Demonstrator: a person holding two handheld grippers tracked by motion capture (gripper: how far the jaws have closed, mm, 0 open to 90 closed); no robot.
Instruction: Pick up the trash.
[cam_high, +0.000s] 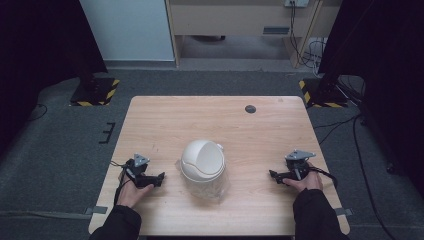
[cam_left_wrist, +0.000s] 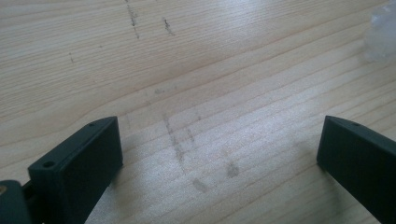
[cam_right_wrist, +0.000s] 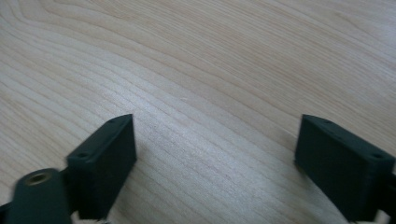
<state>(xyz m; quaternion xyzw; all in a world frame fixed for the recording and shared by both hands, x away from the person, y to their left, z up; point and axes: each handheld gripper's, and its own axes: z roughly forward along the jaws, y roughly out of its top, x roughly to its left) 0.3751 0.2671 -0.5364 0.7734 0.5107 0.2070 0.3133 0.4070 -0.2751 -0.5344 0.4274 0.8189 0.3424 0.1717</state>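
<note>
White dome-topped bin (cam_high: 202, 161), wrapped in clear plastic, is set near the middle of the pale wooden table (cam_high: 215, 120). Left tongs (cam_high: 161, 176) and right tongs (cam_high: 273, 174) are held wide open on either side, gripping nothing. Grey carpet (cam_high: 60, 150) is seen around the table.

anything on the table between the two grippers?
Yes: in the high view, a white domed-lid container with a clear lower body sits on the table, roughly midway between the left gripper and right gripper, touching neither.

Cream bin (cam_high: 202, 161), pale wood-grain table (cam_high: 210, 117)
</note>
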